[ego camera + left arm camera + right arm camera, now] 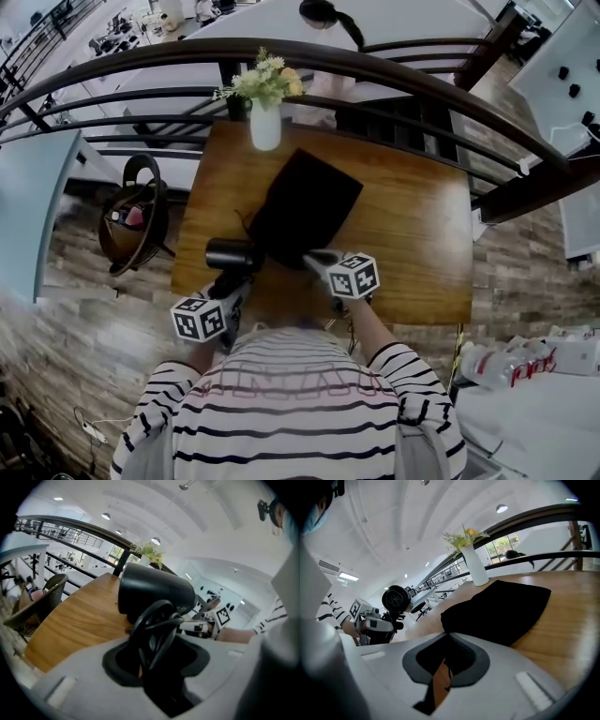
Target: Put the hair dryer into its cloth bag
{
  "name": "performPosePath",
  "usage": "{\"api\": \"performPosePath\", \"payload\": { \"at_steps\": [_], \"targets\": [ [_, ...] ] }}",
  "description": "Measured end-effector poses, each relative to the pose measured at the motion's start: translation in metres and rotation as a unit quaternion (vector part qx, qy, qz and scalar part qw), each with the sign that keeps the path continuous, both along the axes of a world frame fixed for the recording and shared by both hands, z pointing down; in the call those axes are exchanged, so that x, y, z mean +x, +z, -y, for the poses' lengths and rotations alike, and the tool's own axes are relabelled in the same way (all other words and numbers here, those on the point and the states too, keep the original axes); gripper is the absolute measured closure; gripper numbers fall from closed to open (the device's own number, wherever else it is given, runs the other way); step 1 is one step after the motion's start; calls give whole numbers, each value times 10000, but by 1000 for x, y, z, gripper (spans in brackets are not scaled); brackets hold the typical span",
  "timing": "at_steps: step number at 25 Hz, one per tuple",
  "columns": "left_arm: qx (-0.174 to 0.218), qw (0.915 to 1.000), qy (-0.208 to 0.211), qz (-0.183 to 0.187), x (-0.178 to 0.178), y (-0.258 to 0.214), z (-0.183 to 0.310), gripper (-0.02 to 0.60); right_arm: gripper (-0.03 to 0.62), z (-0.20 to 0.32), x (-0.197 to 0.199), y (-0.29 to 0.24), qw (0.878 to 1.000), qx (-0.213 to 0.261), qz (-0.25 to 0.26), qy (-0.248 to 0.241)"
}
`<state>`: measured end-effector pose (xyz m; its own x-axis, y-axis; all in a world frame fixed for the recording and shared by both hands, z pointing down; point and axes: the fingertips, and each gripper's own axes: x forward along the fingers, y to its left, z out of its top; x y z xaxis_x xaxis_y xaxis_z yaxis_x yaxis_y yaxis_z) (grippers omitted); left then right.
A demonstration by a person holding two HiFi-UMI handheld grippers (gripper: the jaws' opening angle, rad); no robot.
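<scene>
A black cloth bag (pixel 305 206) lies on the wooden table (pixel 422 244), its near edge towards me. My left gripper (pixel 234 274) is shut on the black hair dryer (pixel 234 254), holding it just left of that edge. In the left gripper view the hair dryer (pixel 154 595) fills the middle, and its coiled cord (pixel 157 627) sits between the jaws of the left gripper (pixel 157 637). My right gripper (pixel 314 258) is shut at the bag's near edge. In the right gripper view the bag (pixel 497 609) rises to the tips of the right gripper (pixel 449 637). The hair dryer (pixel 396 599) shows at the left.
A white vase of flowers (pixel 265 122) stands at the table's far edge behind the bag. A dark curved railing (pixel 394 66) runs beyond the table. A wicker chair (pixel 136 220) stands left of the table. Bottles (pixel 511 361) lie at the lower right.
</scene>
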<state>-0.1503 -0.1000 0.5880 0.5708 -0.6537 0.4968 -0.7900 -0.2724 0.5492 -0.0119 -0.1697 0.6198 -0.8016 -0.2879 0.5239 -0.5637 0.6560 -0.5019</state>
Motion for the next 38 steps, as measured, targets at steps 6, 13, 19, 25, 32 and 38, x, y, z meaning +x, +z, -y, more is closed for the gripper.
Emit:
{"api": "performPosePath", "payload": {
  "at_steps": [6, 13, 19, 25, 32, 38],
  "targets": [
    [-259, 9976, 569, 286, 0, 20, -12, 426, 586, -7, -6, -7, 9998, 79, -19, 193],
    [-692, 9851, 1394, 733, 16, 49, -23, 426, 586, -18, -12, -13, 9993, 129, -70, 350],
    [-931, 9769, 1676, 943, 25, 66, -22, 426, 586, -29, -19, -19, 9991, 164, -70, 374],
    [-1105, 9782, 1536, 861, 33, 70, -11, 426, 586, -34, -25, -25, 9992, 184, -8, 363],
    [-1262, 9723, 1696, 996, 44, 78, -3, 426, 586, -35, -32, -29, 9995, 220, 1, 242],
    [-1369, 9616, 2029, 1244, 50, 86, -2, 426, 586, -32, -26, -27, 9996, 232, -38, 179]
  ]
}}
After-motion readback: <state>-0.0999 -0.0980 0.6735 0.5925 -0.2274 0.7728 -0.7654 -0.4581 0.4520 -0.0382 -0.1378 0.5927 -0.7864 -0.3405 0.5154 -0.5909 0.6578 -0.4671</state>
